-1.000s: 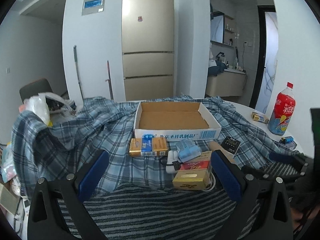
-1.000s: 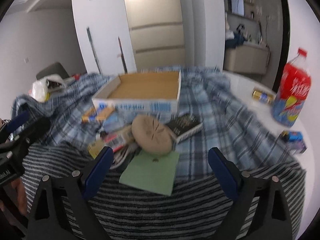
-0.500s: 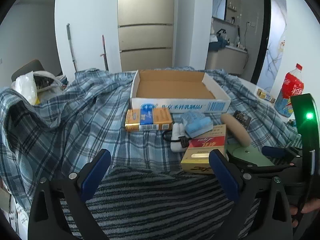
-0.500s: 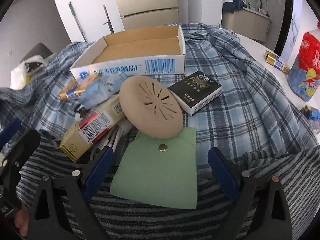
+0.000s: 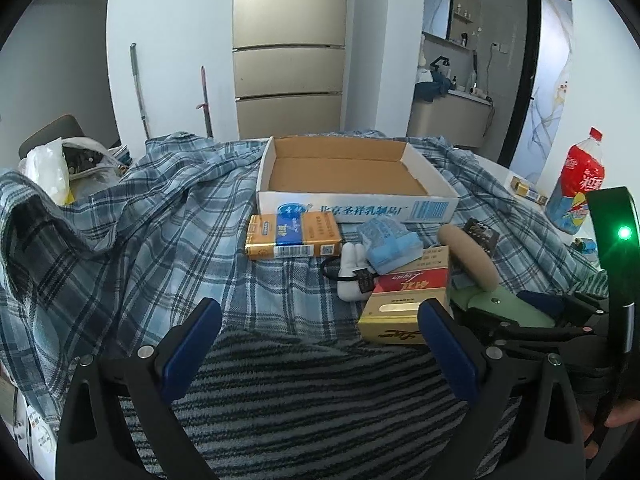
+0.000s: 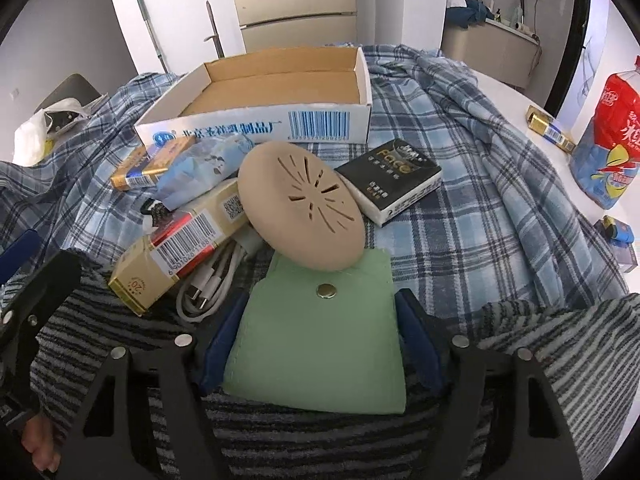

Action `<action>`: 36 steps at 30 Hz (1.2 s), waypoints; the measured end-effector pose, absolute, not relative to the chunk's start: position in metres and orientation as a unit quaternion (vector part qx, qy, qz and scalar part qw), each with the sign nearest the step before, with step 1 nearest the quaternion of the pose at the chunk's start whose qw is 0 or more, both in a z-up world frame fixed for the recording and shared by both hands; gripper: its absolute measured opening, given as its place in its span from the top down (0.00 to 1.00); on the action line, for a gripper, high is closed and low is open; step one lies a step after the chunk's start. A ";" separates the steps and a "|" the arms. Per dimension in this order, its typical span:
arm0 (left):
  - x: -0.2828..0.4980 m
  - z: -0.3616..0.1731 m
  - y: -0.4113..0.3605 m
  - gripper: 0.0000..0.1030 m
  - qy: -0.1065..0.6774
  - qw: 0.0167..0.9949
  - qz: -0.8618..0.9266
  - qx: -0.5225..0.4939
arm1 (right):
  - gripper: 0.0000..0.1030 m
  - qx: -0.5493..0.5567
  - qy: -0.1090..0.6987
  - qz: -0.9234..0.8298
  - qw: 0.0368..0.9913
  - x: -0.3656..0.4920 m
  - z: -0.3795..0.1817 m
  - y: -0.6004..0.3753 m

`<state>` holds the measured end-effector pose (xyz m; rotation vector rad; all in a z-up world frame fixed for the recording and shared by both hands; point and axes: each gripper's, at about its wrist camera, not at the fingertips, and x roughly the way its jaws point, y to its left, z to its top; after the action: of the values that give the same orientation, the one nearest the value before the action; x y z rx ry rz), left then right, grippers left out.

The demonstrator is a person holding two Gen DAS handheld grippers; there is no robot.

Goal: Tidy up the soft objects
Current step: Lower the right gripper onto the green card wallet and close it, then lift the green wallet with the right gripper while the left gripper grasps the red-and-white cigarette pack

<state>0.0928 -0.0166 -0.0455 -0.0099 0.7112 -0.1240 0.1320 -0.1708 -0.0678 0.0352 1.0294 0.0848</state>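
Note:
A flat green felt pouch (image 6: 320, 332) with a metal snap lies on the striped cloth. My right gripper (image 6: 320, 340) has its blue pads against both side edges of the pouch, closed on it. A tan round slotted pad (image 6: 300, 204) overlaps the pouch's far edge. A blue tissue pack (image 6: 200, 168), a white plush toy (image 5: 352, 276) and a white cable (image 6: 208, 284) lie beside it. My left gripper (image 5: 320, 344) is open and empty above the striped cloth, left of the pile. An empty cardboard box (image 5: 352, 200) stands behind the pile.
Cigarette packs lie in the pile: orange-blue (image 5: 292, 236), red-gold (image 5: 404, 304), black (image 6: 392, 184). A red soda bottle (image 6: 612, 136) and small items (image 6: 550, 128) stand on the white table at right. A plastic bag (image 5: 52, 172) sits far left on the plaid blanket (image 5: 140, 240).
My right gripper has moved forward and down and closed its fingers onto the green pouch. The left gripper has shifted slightly and stays open.

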 end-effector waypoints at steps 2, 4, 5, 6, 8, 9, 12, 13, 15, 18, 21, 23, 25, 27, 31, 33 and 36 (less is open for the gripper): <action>0.089 -0.041 -0.019 0.03 0.339 0.939 -0.063 0.002 | 0.31 0.015 0.484 0.039 0.874 0.127 -0.062 -0.173; 0.086 -0.037 -0.023 0.03 0.334 0.940 -0.068 0.008 | 0.31 0.014 0.478 0.043 0.877 0.122 -0.057 -0.176; 0.084 -0.035 -0.024 0.03 0.334 0.940 -0.075 0.009 | 0.31 0.014 0.475 0.045 0.879 0.119 -0.054 -0.178; 0.082 -0.033 -0.024 0.03 0.338 0.937 -0.091 0.000 | 0.31 0.015 0.472 0.047 0.880 0.115 -0.051 -0.180; 0.081 -0.028 -0.022 0.03 0.352 0.927 -0.127 -0.034 | 0.31 0.019 0.467 0.055 0.882 0.108 -0.044 -0.184; 0.079 -0.024 -0.020 0.03 0.354 0.923 -0.141 -0.049 | 0.31 0.021 0.463 0.060 0.884 0.105 -0.039 -0.186; 0.071 -0.011 -0.024 0.03 0.344 0.926 -0.150 -0.035 | 0.31 0.015 0.438 0.067 0.896 0.092 -0.024 -0.189; 0.068 -0.006 -0.026 0.03 0.338 0.929 -0.147 -0.019 | 0.31 0.013 0.429 0.069 0.901 0.087 -0.018 -0.190; 0.065 0.000 -0.030 0.03 0.331 0.932 -0.146 0.003 | 0.31 0.011 0.414 0.077 0.907 0.080 -0.007 -0.192; 0.066 0.008 -0.030 0.03 0.328 0.932 -0.150 0.022 | 0.31 0.005 0.385 0.076 0.920 0.072 0.010 -0.195; 0.070 0.014 -0.026 0.03 0.331 0.930 -0.158 0.024 | 0.31 0.003 0.353 0.070 0.933 0.066 0.024 -0.198; 0.076 0.016 -0.025 0.03 0.332 0.928 -0.168 0.025 | 0.31 0.008 0.337 0.067 0.939 0.066 0.030 -0.201; 0.082 0.015 -0.025 0.03 0.336 0.924 -0.179 0.027 | 0.31 0.005 0.322 0.061 0.945 0.069 0.033 -0.204; 0.086 0.013 -0.030 0.05 0.337 0.918 -0.202 0.043 | 0.31 -0.003 0.305 0.048 0.951 0.074 0.035 -0.206; 0.100 -0.001 -0.040 0.08 0.366 0.900 -0.234 0.041 | 0.31 -0.014 0.270 0.034 0.962 0.084 0.033 -0.210; 0.110 -0.010 -0.044 0.08 0.385 0.890 -0.242 0.038 | 0.31 -0.021 0.264 0.032 0.964 0.090 0.028 -0.212; 0.129 -0.024 -0.047 0.08 0.416 0.873 -0.253 0.020 | 0.31 -0.006 0.267 0.034 0.963 0.100 0.018 -0.218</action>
<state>0.1287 -0.0466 -0.0239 0.0417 0.8690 -0.5280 0.1001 -0.2182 0.0179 -0.0130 0.5408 0.0691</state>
